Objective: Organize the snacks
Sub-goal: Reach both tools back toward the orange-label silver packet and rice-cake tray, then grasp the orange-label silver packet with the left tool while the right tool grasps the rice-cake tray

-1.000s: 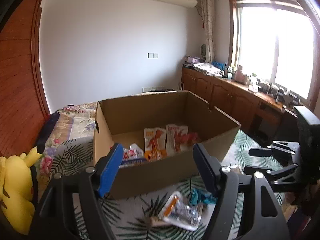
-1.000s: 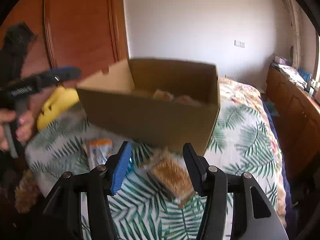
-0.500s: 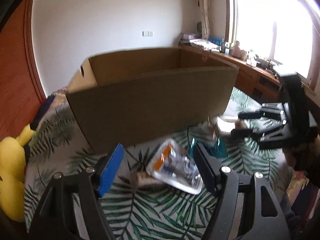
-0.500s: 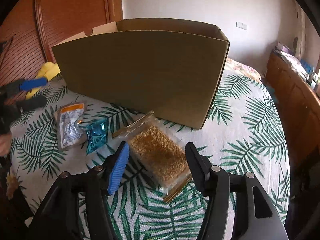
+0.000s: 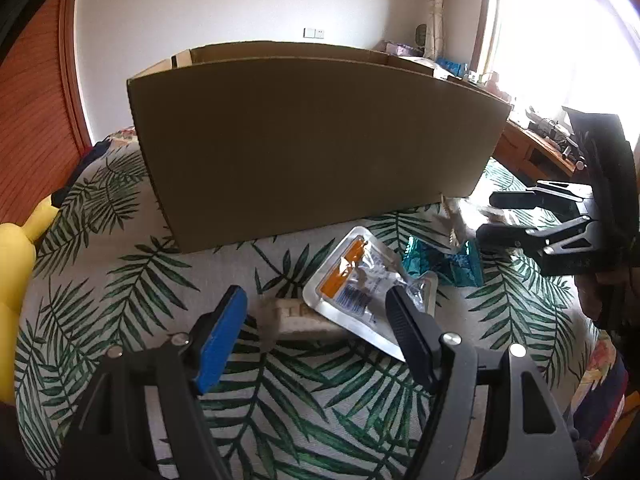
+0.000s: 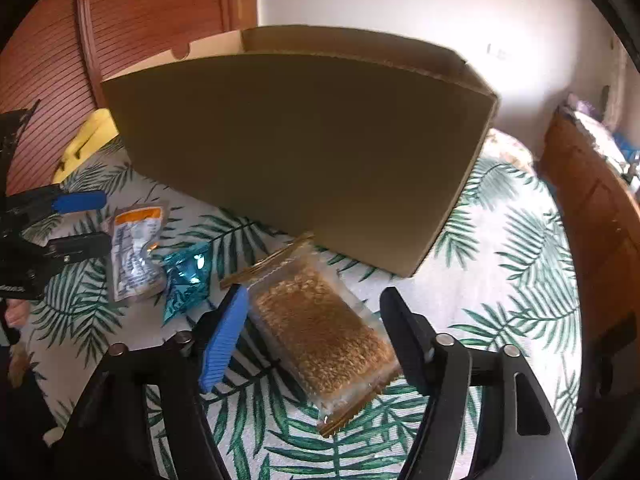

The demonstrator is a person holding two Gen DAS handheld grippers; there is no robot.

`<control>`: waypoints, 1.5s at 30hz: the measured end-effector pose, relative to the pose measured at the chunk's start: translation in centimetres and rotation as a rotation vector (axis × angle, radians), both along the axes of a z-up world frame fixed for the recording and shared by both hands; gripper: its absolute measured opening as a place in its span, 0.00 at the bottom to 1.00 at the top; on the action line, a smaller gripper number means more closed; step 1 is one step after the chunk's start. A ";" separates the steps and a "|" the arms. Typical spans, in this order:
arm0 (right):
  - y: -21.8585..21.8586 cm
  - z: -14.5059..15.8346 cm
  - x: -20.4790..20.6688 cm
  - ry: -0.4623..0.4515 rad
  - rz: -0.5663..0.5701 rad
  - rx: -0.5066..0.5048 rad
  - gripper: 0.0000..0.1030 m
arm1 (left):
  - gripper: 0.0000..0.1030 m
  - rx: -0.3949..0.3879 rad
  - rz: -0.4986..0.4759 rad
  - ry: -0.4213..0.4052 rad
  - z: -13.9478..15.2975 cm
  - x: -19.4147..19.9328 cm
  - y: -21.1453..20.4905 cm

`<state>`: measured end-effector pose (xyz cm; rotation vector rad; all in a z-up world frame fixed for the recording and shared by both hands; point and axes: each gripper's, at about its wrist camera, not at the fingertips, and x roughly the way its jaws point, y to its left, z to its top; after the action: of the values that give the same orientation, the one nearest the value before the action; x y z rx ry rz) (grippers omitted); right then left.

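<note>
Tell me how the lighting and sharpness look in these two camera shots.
Left wrist view: the window is blown out white, so the cardboard box front sits in shadow; the snack by the right tool is smeared. Right wrist view: softer light, the box rim slightly blurred, the grain bar packet fairly sharp. Both views bend straight edges, fisheye style.

Daylight pours in from the window [image 5: 560,32] at your upper right in the left wrist view, blown out to pure white with glare spilling over the frame. The near wall of the cardboard box [image 5: 312,148] faces away from that light and reads dark and flat in both views. You get strong fisheye bending: the box [image 6: 296,152] edges bow, and black vignette rings the corners. The wall behind it in the right wrist view looks soft and slightly smeared.
</note>
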<state>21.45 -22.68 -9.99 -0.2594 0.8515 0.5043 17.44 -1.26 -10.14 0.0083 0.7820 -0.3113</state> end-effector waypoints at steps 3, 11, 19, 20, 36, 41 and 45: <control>0.5 -0.6 0.1 0.007 0.018 -0.048 0.73 | 0.70 0.010 -0.002 0.005 0.0 0.1 -0.1; -0.1 -1.6 -0.3 0.037 -0.002 -0.015 0.73 | 0.70 -0.015 0.007 0.010 0.8 1.0 -0.7; 0.1 -1.7 -0.5 0.030 -0.008 -0.016 0.73 | 0.70 -0.007 0.034 0.051 1.0 2.6 -2.2; 0.1 -1.7 -0.5 0.029 -0.007 -0.016 0.73 | 0.70 -0.009 0.033 0.058 0.9 2.8 -2.4; 0.0 -1.6 -0.4 0.031 -0.008 -0.016 0.74 | 0.70 0.059 -0.025 0.113 -1.2 3.9 -5.2; 0.0 -1.6 -0.4 0.031 -0.008 -0.016 0.74 | 0.66 0.055 -0.030 0.109 -1.1 3.6 -5.4; 0.0 -1.6 -0.4 0.030 -0.008 -0.016 0.74 | 0.48 0.022 -0.038 0.111 -0.8 3.5 -4.9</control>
<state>21.03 -22.66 -11.61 -0.2636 0.8862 0.4953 20.91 -6.18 -10.95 0.0267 0.8959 -0.3416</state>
